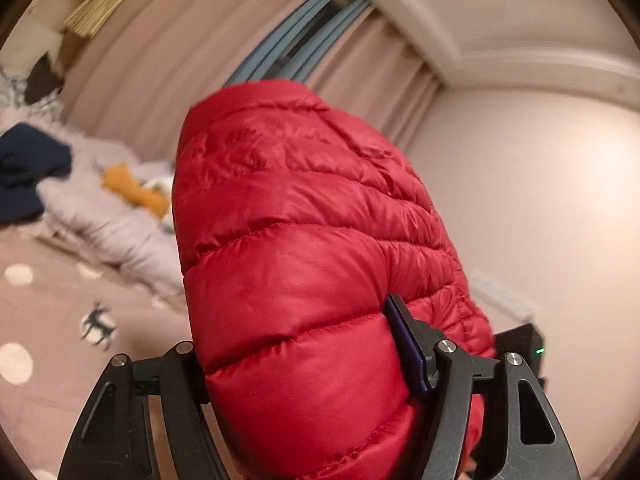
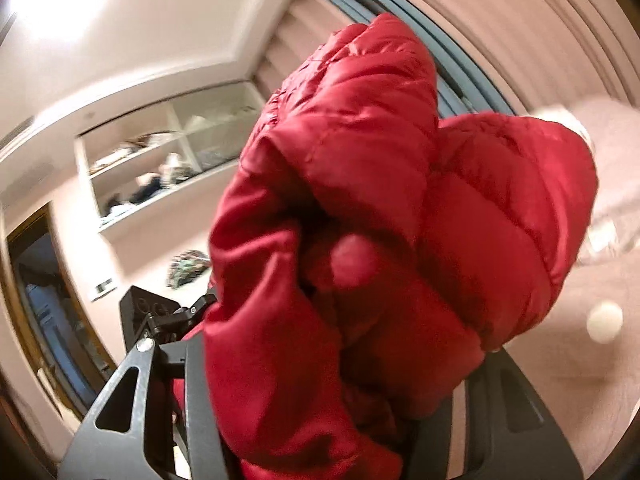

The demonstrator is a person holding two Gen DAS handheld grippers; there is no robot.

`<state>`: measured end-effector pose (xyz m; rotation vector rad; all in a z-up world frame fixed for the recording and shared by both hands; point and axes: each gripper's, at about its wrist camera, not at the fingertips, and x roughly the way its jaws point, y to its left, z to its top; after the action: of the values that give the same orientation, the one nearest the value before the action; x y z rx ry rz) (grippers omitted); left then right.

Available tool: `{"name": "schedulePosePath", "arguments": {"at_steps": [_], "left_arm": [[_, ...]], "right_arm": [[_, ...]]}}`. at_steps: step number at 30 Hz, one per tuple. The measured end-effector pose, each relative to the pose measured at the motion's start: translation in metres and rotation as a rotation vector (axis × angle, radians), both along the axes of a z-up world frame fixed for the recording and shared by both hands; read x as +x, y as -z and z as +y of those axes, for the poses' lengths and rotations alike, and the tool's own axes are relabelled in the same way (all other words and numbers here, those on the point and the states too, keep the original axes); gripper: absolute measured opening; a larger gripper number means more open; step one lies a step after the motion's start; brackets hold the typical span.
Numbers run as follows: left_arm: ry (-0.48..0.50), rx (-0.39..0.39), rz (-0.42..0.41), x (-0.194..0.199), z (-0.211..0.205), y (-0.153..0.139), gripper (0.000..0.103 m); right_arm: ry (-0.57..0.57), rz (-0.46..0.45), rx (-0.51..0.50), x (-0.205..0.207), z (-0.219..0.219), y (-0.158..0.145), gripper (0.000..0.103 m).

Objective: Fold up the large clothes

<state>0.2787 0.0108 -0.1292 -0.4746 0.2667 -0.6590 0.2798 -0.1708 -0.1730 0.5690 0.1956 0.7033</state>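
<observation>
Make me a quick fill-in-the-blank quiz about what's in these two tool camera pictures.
1. The quilted puffer jacket between the left tool fingers is ____ in colour.
2. The bedspread has pale dots and a ____ motif.
3. Beside the orange item lies a crumpled ____ blue garment.

Missing words: red; deer; navy

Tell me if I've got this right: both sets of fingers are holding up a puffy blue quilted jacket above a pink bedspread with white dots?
Not quite: the jacket is red, not blue. Both wrist views show the red quilted puffer jacket bunched between the fingers of the left gripper and of the right gripper. The rest holds: the left wrist view shows the pink bedspread with white dots below it.
</observation>
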Motion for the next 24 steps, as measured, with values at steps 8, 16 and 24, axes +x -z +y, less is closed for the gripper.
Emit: {"name": "schedulePosePath", "arguments": {"at_steps": [8, 16, 24], "left_arm": [[-0.054, 0.208, 0.51, 0.115, -0.017, 0.133, 0.068], [-0.162, 0.169, 0.539, 0.081, 0.028, 0.111, 0.068], [-0.317, 0.344, 0.348, 0.031, 0.019, 0.077, 0.06]], "right_arm": [[0.124, 0.38, -0.129, 0.088, -0.007, 0.117, 0.049], [0.299, 0.574, -0.217, 0.075, -0.029, 0.142, 0.089], [0.544, 0.413, -0.39, 0.014, -0.029, 0.066, 0.079]]}}
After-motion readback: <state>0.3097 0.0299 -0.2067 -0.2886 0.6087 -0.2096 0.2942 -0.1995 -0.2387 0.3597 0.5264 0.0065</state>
